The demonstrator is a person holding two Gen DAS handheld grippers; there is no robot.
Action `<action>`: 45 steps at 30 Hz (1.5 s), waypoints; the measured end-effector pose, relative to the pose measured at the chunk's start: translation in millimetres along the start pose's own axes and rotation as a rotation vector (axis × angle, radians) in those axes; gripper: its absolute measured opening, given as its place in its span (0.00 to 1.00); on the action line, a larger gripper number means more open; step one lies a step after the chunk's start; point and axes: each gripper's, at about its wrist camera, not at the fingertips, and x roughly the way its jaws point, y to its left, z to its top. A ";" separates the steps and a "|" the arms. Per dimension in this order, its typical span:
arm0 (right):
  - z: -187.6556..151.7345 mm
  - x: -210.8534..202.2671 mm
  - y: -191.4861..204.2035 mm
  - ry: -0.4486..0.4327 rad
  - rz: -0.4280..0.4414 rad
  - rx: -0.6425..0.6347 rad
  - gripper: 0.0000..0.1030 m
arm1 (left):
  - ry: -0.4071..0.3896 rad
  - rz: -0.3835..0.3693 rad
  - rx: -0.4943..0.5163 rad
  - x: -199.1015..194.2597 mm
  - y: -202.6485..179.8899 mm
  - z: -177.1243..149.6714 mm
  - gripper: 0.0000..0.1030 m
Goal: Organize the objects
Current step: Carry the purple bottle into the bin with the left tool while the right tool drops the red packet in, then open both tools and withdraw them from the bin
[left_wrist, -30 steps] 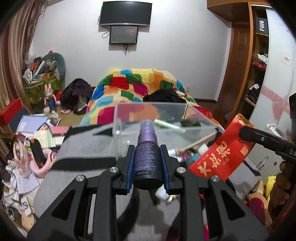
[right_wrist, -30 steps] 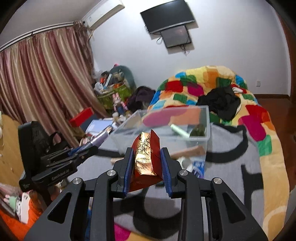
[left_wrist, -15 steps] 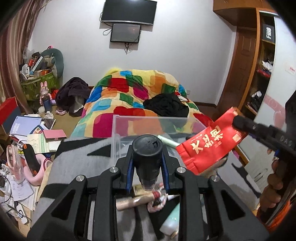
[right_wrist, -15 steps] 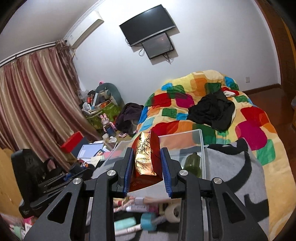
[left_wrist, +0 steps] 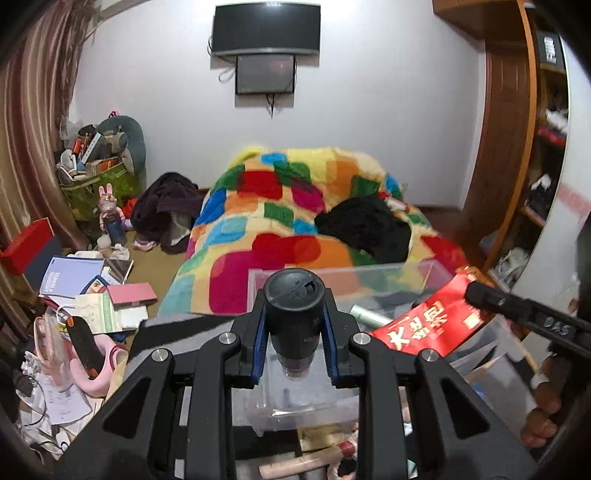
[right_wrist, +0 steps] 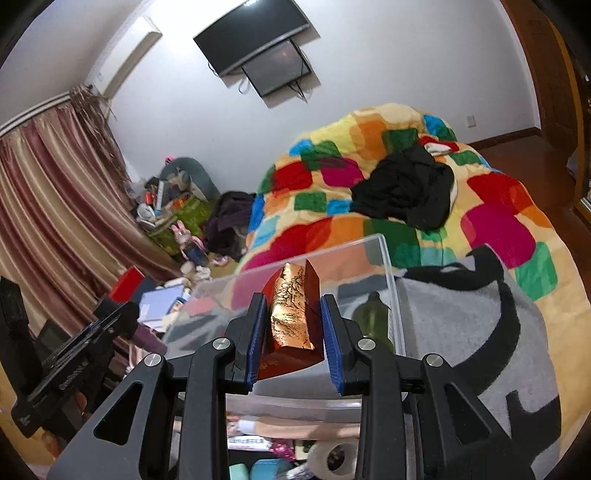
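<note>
Both loads hang over the clear plastic storage bin (left_wrist: 424, 275) on the bed: the left hand-held gripper (left_wrist: 294, 339) clamps a dark cylindrical spray bottle (left_wrist: 294, 314), the right hand-held gripper (right_wrist: 293, 334) a red-and-gold foil packet (right_wrist: 291, 317). The step in hand looks like dropping them in; next, lower and release inside the bin's walls.

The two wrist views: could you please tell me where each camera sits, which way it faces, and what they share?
Left wrist: on the left gripper, looking forward along its fingers over the clear bin toward the bed; the fingers clamp a dark bottle; the right gripper and hand show at the right.
Right wrist: on the right gripper, facing the bin and bed; its fingers clamp a red packet; the left gripper shows at the left.
Shared: bin, bed, wall screens, packet.
</note>
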 end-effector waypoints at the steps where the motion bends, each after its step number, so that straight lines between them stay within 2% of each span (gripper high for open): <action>1: -0.7 2.0 -0.6 0.005 -0.011 -0.004 0.26 | 0.018 -0.003 0.000 6.5 -0.4 -2.4 0.25; 6: -4.1 13.7 -2.7 0.046 -0.064 -0.042 0.25 | 0.075 -0.013 0.007 28.1 -4.4 -15.3 0.25; 16: -13.6 28.2 2.0 0.107 -0.126 -0.127 0.24 | 0.114 -0.018 0.055 36.4 -15.5 -21.5 0.25; 18: -16.2 29.7 5.7 0.119 -0.141 -0.160 0.25 | 0.122 -0.025 0.058 36.0 -16.6 -21.6 0.29; 20: -17.8 30.1 8.1 0.128 -0.151 -0.182 0.25 | 0.124 -0.029 0.061 34.3 -17.6 -21.6 0.45; 23: -21.0 26.6 12.7 0.127 -0.164 -0.214 0.25 | 0.108 -0.024 0.063 27.3 -18.3 -21.7 0.64; 28: -24.0 21.1 17.0 0.136 -0.181 -0.268 0.29 | 0.087 -0.036 0.064 10.4 -19.2 -22.7 0.79; 35: -29.5 1.9 21.8 0.106 -0.212 -0.340 0.44 | 0.064 -0.050 0.098 -15.2 -25.2 -32.2 0.93; 41: -34.9 -25.1 16.4 0.084 -0.215 -0.379 0.59 | 0.083 -0.048 0.123 -32.7 -21.5 -51.6 0.93; 45: -46.3 -41.8 8.2 0.088 -0.242 -0.417 0.63 | 0.128 -0.074 0.117 -40.8 -15.8 -71.9 0.93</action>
